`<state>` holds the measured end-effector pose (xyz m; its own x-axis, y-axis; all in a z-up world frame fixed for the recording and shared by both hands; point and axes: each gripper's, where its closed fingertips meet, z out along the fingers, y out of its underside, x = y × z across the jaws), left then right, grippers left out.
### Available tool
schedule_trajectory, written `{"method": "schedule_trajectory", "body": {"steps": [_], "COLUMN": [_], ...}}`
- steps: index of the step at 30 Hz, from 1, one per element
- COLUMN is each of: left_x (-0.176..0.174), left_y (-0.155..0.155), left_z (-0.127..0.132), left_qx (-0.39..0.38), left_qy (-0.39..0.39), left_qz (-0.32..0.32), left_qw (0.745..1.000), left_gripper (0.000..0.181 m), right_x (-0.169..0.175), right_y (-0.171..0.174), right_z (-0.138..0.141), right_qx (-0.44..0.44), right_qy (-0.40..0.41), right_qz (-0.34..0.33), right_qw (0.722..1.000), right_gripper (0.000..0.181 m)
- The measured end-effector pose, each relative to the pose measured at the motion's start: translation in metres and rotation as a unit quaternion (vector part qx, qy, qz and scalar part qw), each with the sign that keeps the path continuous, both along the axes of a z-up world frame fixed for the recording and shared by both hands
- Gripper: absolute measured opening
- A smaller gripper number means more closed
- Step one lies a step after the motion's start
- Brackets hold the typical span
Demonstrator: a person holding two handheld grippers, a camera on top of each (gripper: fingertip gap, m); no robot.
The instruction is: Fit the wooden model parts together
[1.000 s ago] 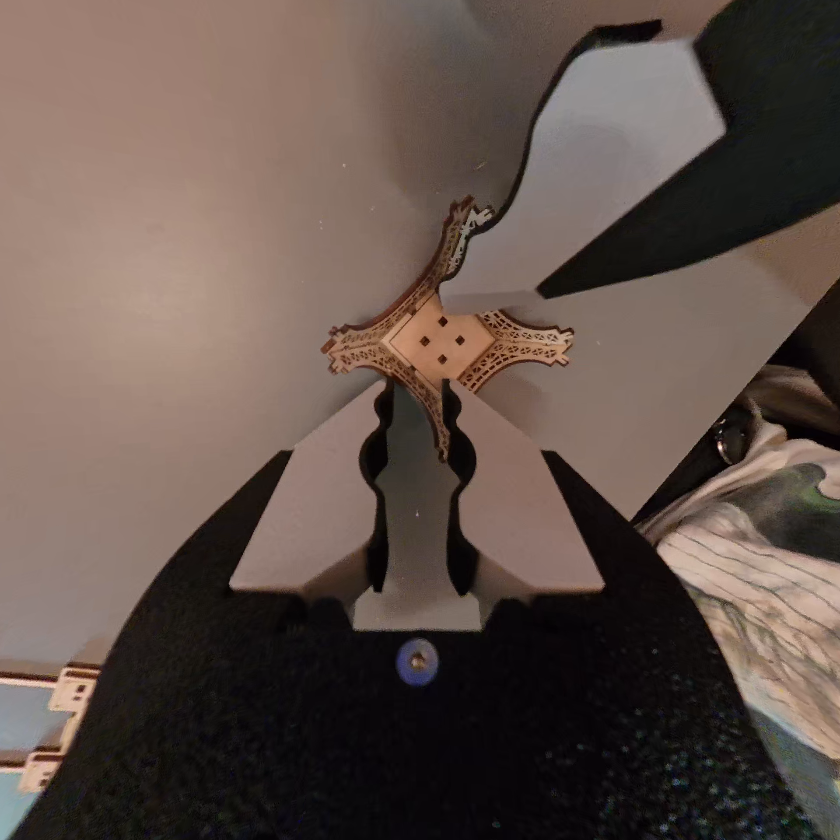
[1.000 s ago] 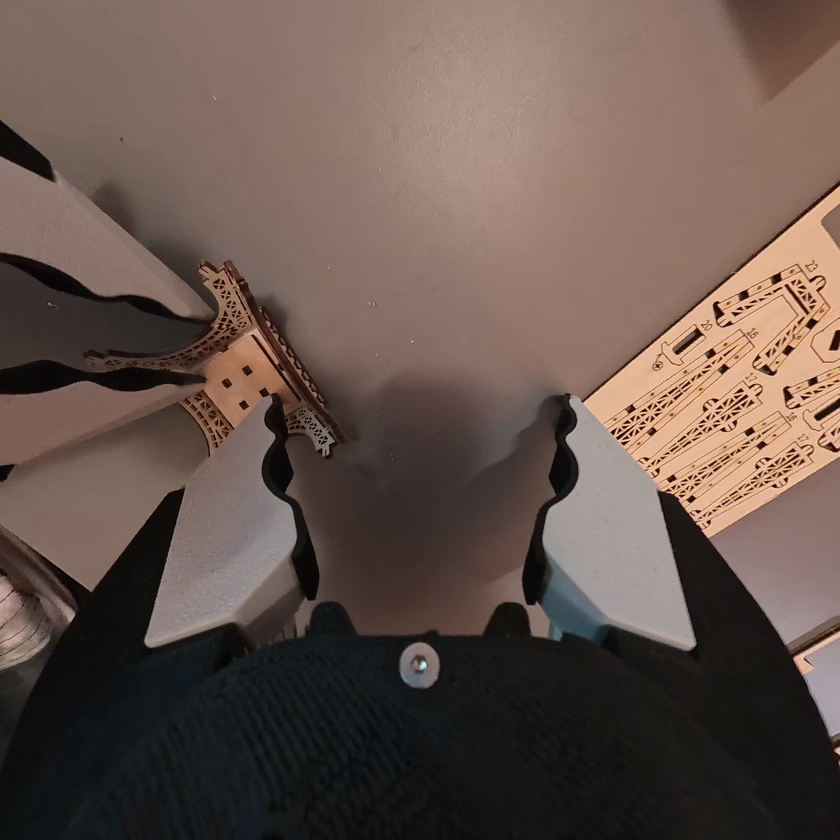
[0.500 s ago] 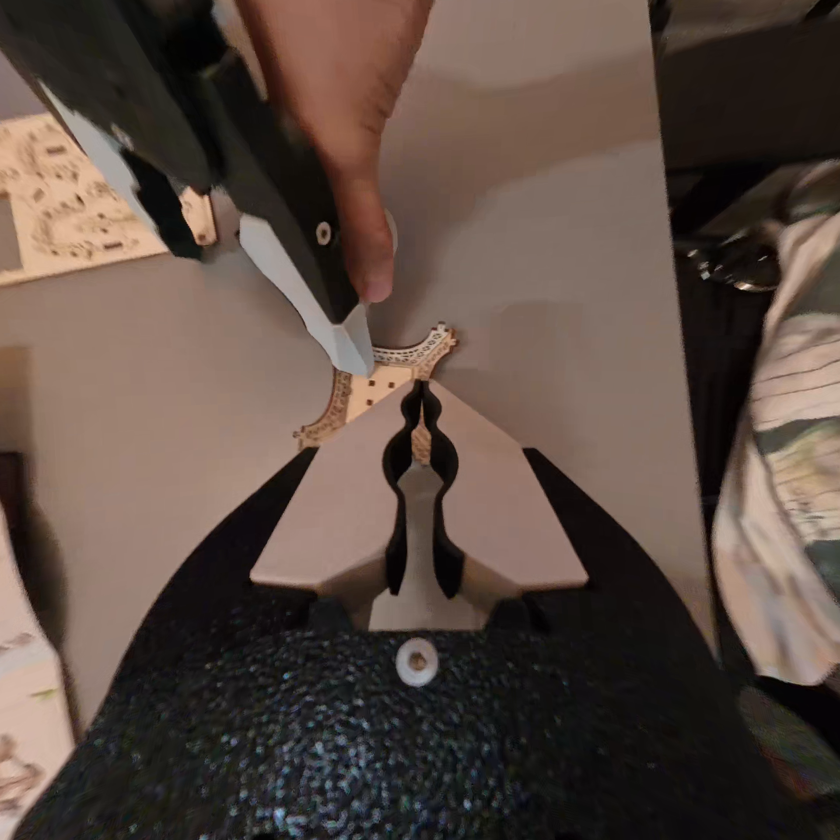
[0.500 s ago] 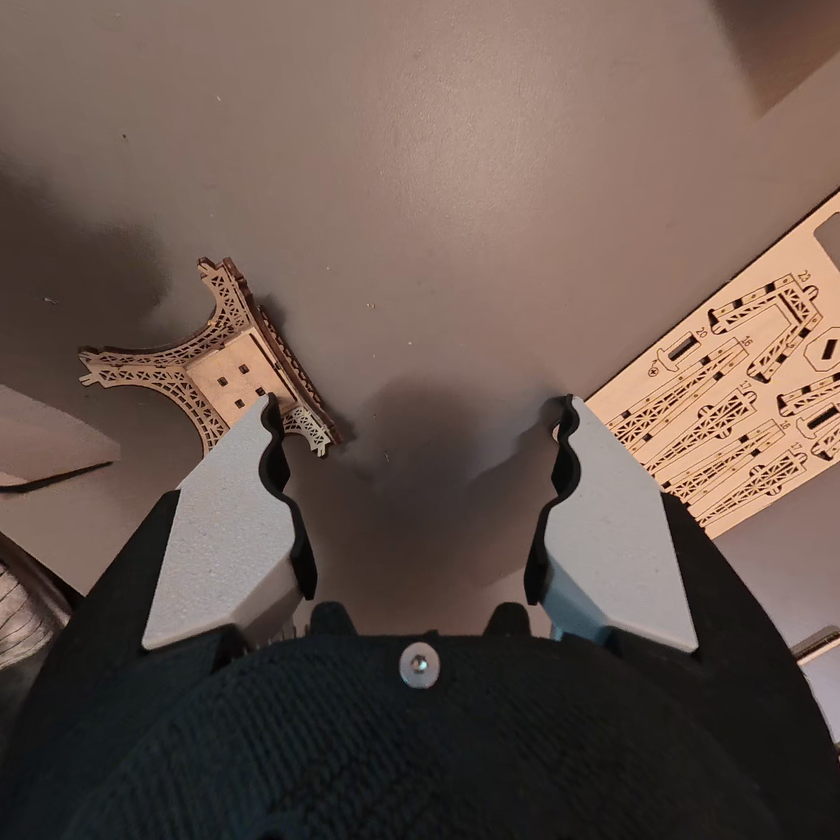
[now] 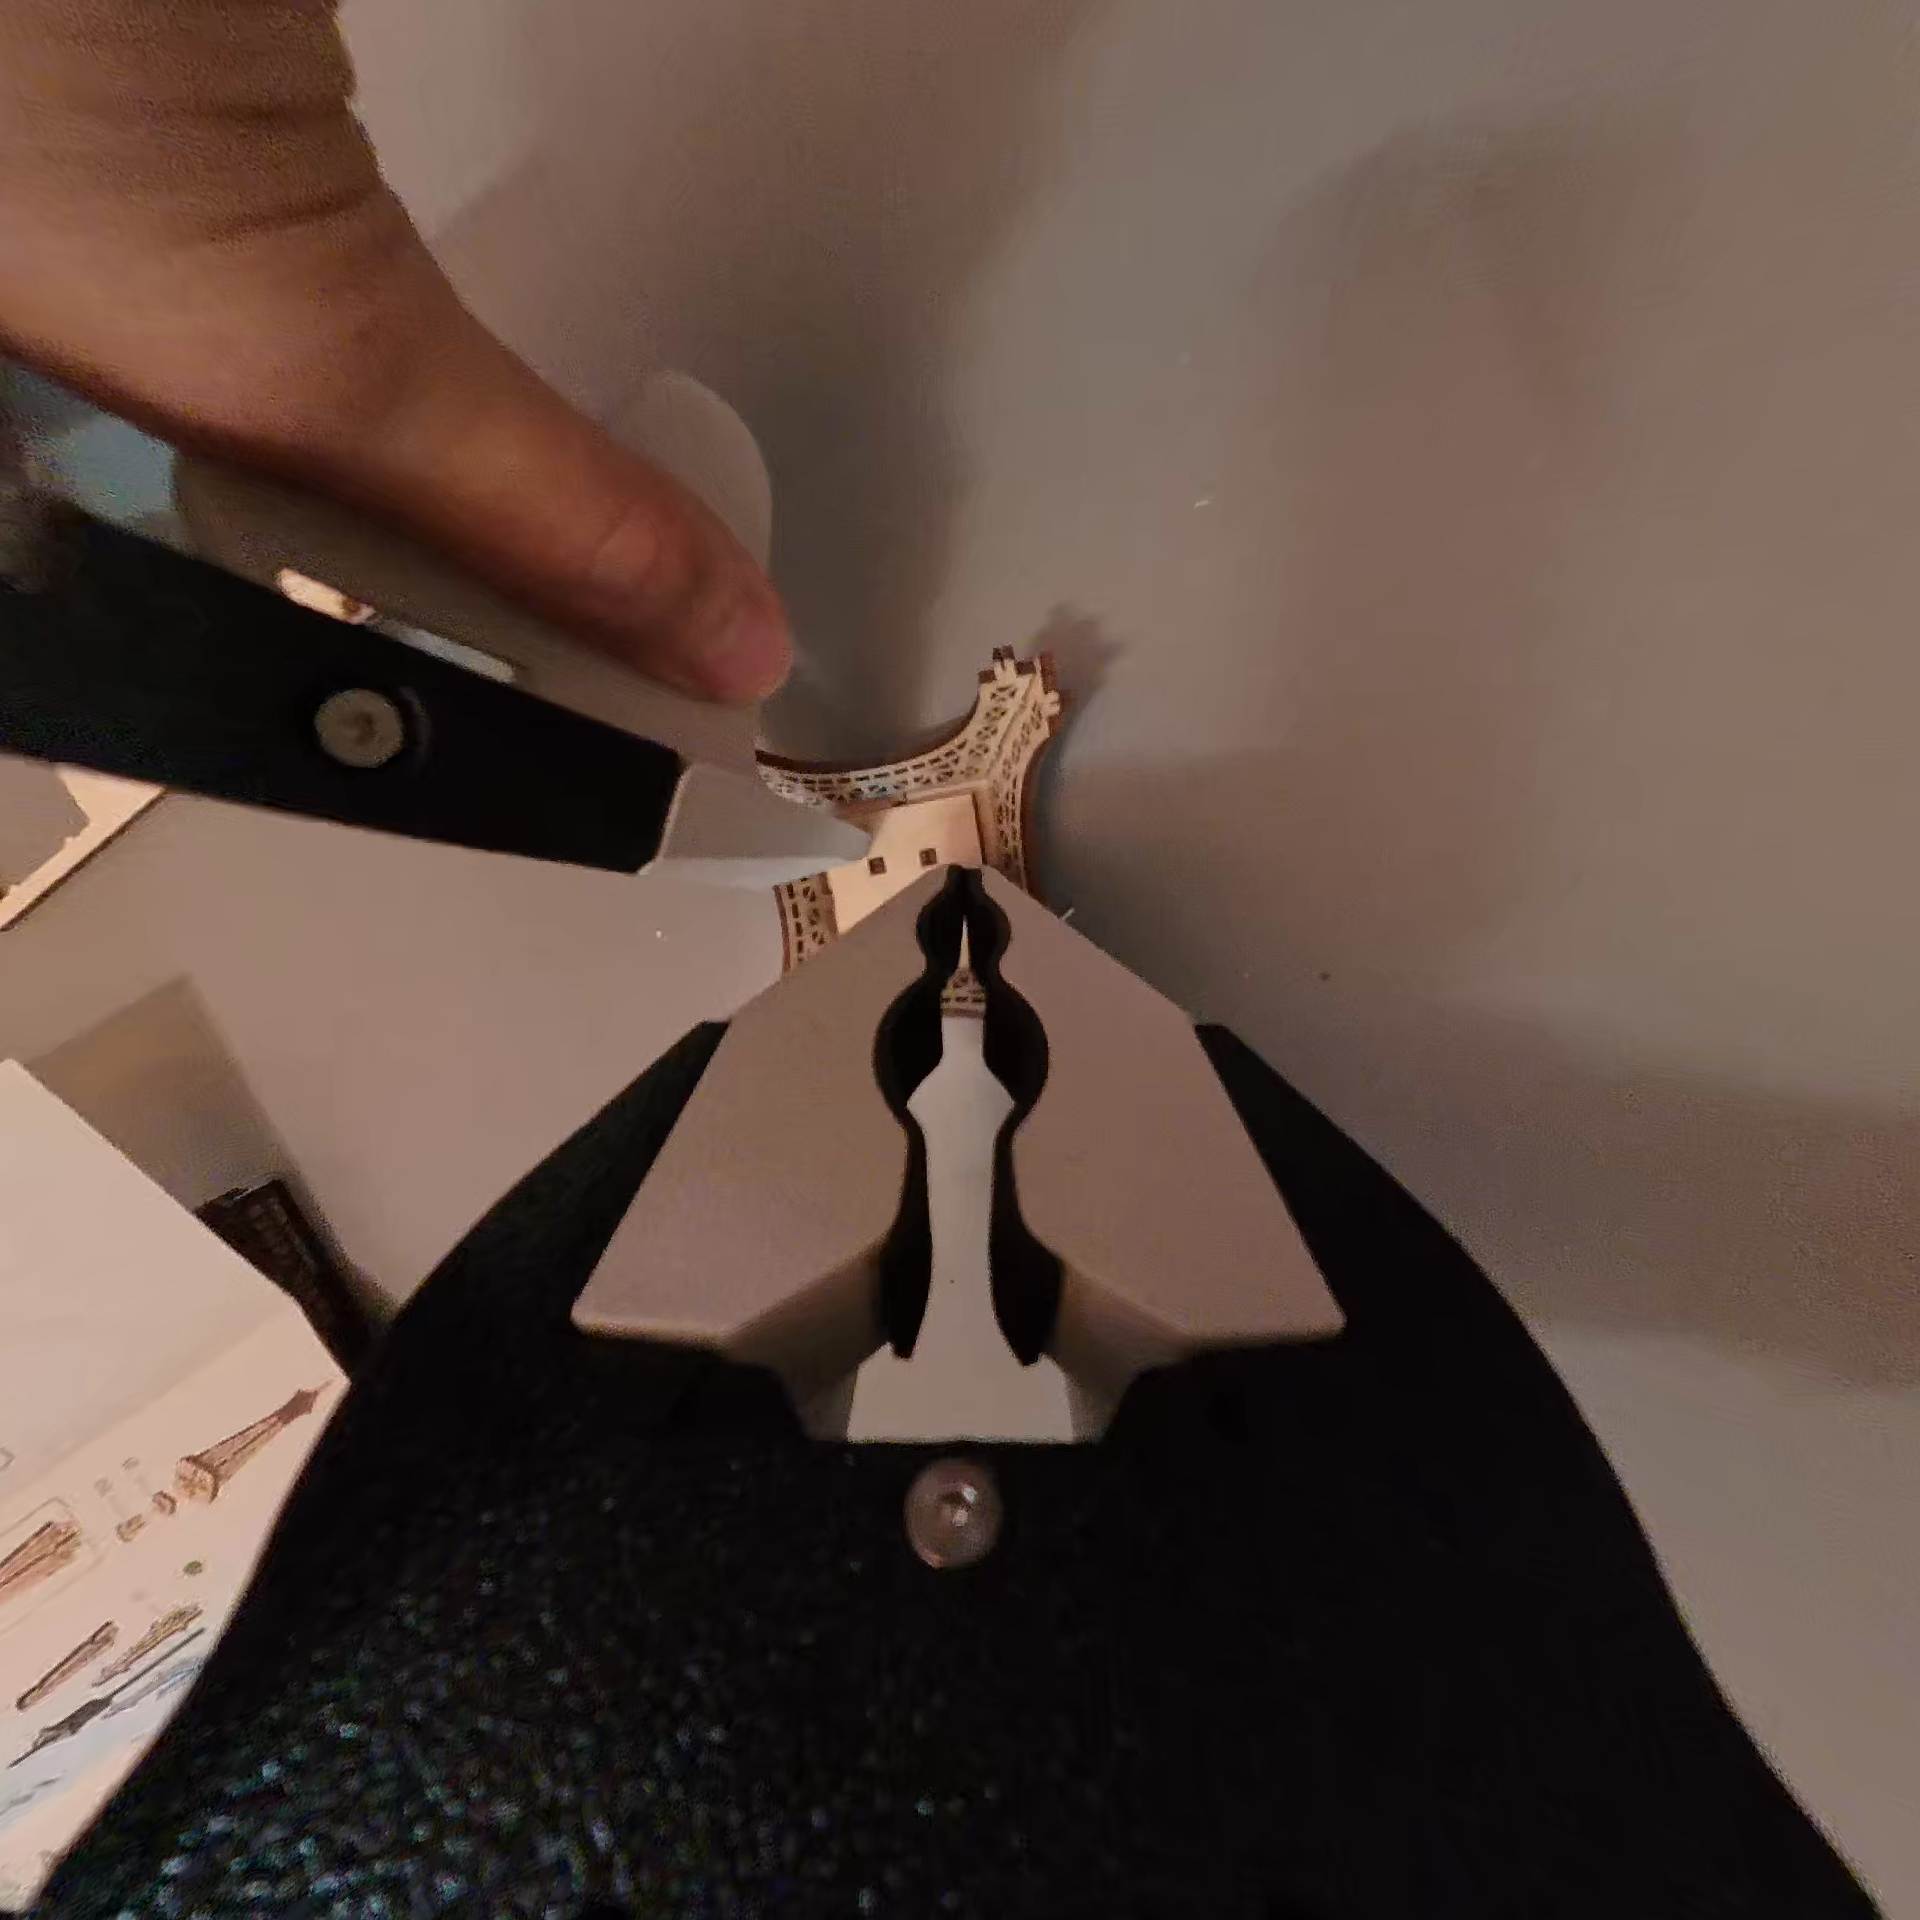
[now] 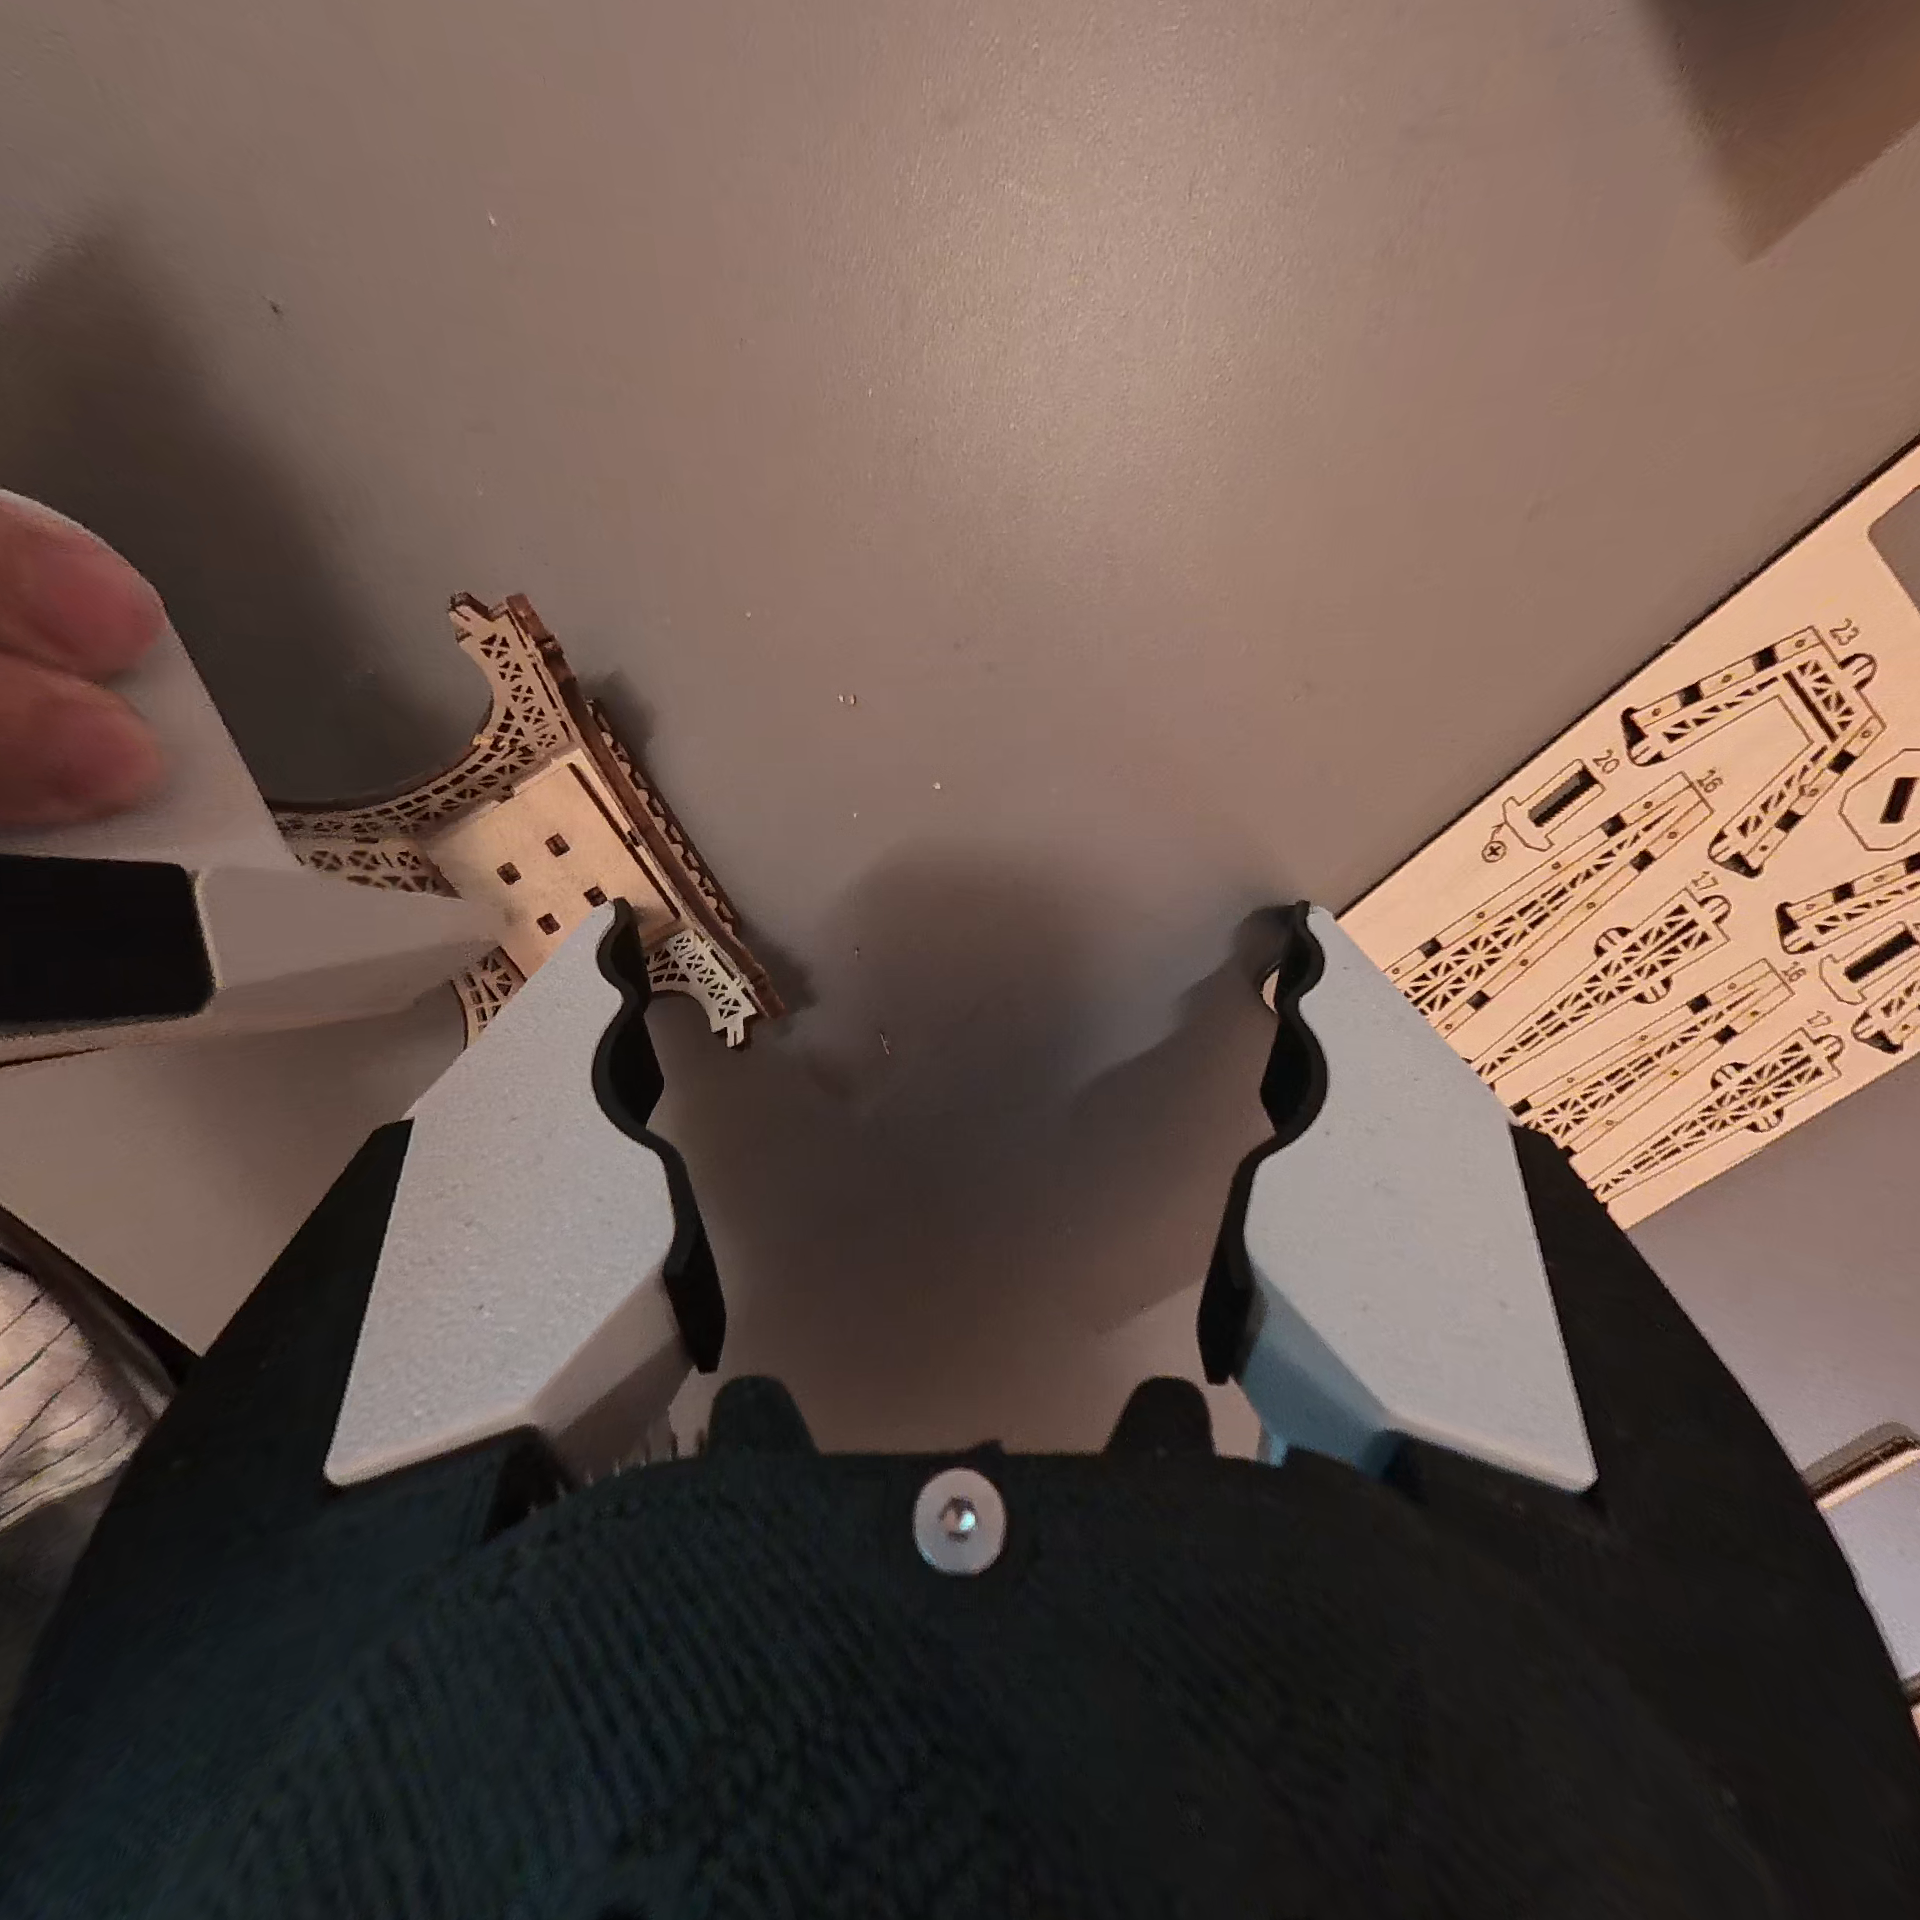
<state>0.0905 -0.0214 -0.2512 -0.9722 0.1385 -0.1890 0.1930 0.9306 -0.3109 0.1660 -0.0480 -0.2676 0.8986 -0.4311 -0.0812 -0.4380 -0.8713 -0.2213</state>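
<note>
The wooden tower base point(image 5: 935, 810), a pale lattice cross with four curved legs and a square slotted middle, lies on the grey table. My left gripper point(image 5: 966, 894) is shut on one of its legs, with wood showing between the pads. In the right wrist view the base point(image 6: 540, 821) lies at the left and the left gripper point(image 6: 416, 935) reaches onto it from the left edge. My right gripper point(image 6: 956, 925) is open wide and empty. Its left fingertip point(image 6: 613, 935) is over the base's near leg and also shows in the left wrist view point(image 5: 717, 800).
A wooden sheet of uncut parts point(image 6: 1662, 883) lies at the right of the right gripper. A printed instruction sheet point(image 5: 104, 1455) lies at the lower left of the left view. A person's hand point(image 5: 364, 364) is on the right gripper. Striped cloth point(image 6: 62, 1403) is off the table edge.
My left gripper has closed from slightly open to shut on a leg of the base, and its view has swung round. The right gripper stays open and nearly still.
</note>
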Motion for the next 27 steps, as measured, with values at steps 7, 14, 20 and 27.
{"method": "schedule_trajectory", "body": {"steps": [7,14,20,27], "left_x": [-0.0004,0.0036,0.0022,0.0018], "left_y": [-0.001,0.0004,0.0009,0.0013], "left_z": [-0.0011,-0.0011,-0.0009,-0.0008], "left_qx": [0.058,0.072,0.093,0.11], "left_qy": [-0.006,-0.011,-0.016,-0.011], "left_qz": [-0.039,-0.052,-0.077,-0.097], "left_qw": [0.998,0.996,0.993,0.989], "left_gripper": [0.0,0.0,0.0,0.0], "right_x": [0.0001,0.0002,0.0002,0.0], "right_y": [-0.0001,-0.0001,-0.0002,-0.0002], "right_z": [0.0,0.0001,-0.0001,0.0], "right_qx": [0.004,0.01,0.003,0.003], "right_qy": [-0.002,-0.005,-0.002,-0.001], "right_qz": [-0.002,-0.003,-0.001,-0.003], "right_qw": [1.0,1.0,1.0,1.0], "right_gripper": [0.119,0.119,0.119,0.119]}}
